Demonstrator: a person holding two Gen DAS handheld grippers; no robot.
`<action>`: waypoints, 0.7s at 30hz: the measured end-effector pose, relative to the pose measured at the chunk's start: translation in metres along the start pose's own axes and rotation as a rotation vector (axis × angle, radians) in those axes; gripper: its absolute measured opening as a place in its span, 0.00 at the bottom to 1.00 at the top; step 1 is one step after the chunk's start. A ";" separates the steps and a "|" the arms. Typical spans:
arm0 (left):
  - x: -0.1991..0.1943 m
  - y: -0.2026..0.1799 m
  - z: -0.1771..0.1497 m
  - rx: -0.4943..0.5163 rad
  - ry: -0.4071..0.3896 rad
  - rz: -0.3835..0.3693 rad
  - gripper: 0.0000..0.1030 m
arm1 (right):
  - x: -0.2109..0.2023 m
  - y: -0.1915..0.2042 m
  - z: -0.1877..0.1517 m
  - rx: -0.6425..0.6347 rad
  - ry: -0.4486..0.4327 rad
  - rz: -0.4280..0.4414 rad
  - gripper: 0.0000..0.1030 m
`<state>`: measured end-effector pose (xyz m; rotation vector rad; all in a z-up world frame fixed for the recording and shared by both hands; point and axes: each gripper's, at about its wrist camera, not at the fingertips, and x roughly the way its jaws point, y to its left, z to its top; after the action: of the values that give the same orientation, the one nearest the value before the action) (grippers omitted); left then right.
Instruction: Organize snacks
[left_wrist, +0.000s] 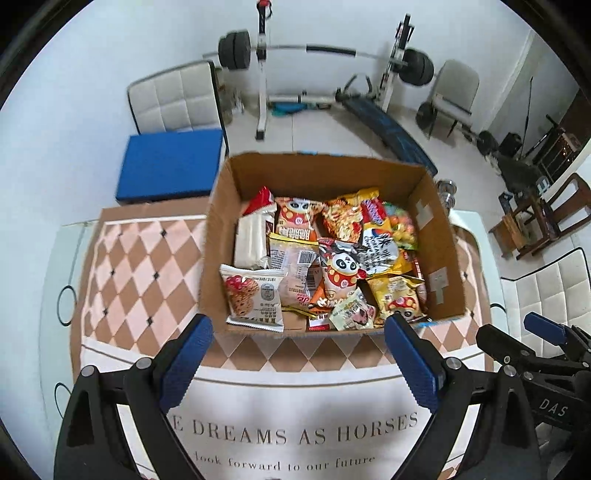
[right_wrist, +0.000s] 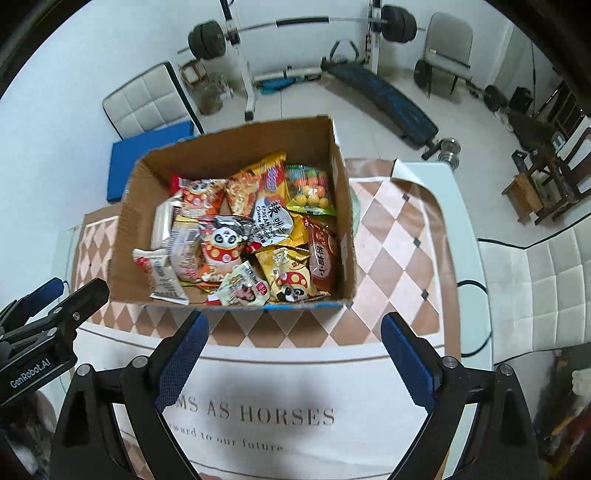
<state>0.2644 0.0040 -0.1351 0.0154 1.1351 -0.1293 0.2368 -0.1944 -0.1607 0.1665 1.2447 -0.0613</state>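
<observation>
An open cardboard box (left_wrist: 436, 236) stands on the table and holds several snack packets. It also shows in the right wrist view (right_wrist: 343, 221). Among them are a panda packet (left_wrist: 341, 273), a white cookie packet (left_wrist: 255, 299), a yellow noodle bag (right_wrist: 258, 181) and a bag of coloured balls (right_wrist: 310, 188). My left gripper (left_wrist: 299, 325) is open and empty, hovering just in front of the box's near wall. My right gripper (right_wrist: 295, 325) is open and empty, also in front of the box, to the right of the left one.
A checkered cloth with printed words (left_wrist: 140, 266) covers the table. White padded chairs stand at the back left (left_wrist: 173, 99) and at the right (right_wrist: 546, 280). A blue cushion (left_wrist: 170, 166) lies behind the table. A barbell rack (left_wrist: 325, 51) stands by the far wall.
</observation>
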 end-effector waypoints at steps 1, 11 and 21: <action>-0.011 -0.001 -0.005 0.003 -0.020 0.004 0.93 | -0.012 0.001 -0.006 -0.005 -0.020 -0.003 0.94; -0.092 -0.011 -0.047 0.050 -0.131 0.012 0.93 | -0.103 0.007 -0.056 -0.021 -0.148 0.001 0.94; -0.151 -0.010 -0.075 0.049 -0.205 0.004 0.93 | -0.175 0.017 -0.102 -0.034 -0.222 0.010 0.94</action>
<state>0.1326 0.0144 -0.0294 0.0469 0.9271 -0.1519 0.0875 -0.1689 -0.0252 0.1327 1.0233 -0.0484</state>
